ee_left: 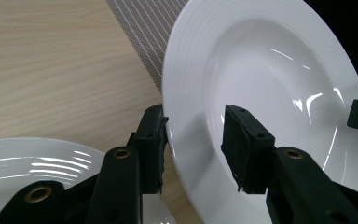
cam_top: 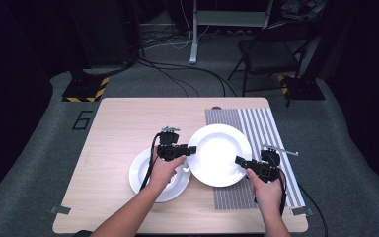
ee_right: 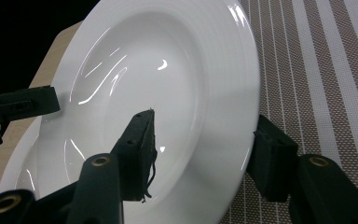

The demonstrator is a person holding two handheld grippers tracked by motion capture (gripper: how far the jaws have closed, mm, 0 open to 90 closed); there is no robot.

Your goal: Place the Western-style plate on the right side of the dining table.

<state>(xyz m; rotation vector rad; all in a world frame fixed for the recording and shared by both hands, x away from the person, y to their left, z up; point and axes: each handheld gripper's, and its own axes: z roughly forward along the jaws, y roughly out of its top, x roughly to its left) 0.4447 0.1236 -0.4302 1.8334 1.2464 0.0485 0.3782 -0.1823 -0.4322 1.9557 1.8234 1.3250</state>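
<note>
1. High view: a large white plate (cam_top: 219, 154) sits near the middle of the light wooden worktop (cam_top: 118, 123), half over the striped mat (cam_top: 256, 131) on the right side. A smaller white plate (cam_top: 140, 173) lies just to its left, and the large plate's rim overlaps it. The left gripper (cam_top: 190, 150) reaches in from the left onto the large plate's left rim, and the right gripper (cam_top: 240, 161) meets the lower right rim. There is bare wood to the left and behind; the mat runs close to the worktop's right edge, and the small plate lies near the front edge. Both forearms come up from the bottom, the left one angled to the right, the right one nearly straight ahead, each hand wrapped around its gripper.

2. Left gripper view: the large plate (ee_left: 270, 84) is round, so it has no long axis; here it is tilted, with its hollow facing the camera. The fingers (ee_left: 244, 149) straddle its rim, one pad in the hollow and one behind the rim; they look pressed on, though full contact is hard to confirm. The small plate (ee_left: 32, 158) shows at lower left, and the mat (ee_left: 144, 28) lies beyond.

3. Right gripper view: the large plate (ee_right: 168, 93) is tilted up from the mat (ee_right: 317, 70). The fingers (ee_right: 137, 154) span its rim, one inside the hollow, one beneath the outer edge, apparently gripping it. The left gripper (ee_right: 18, 105) touches the far rim.
</note>
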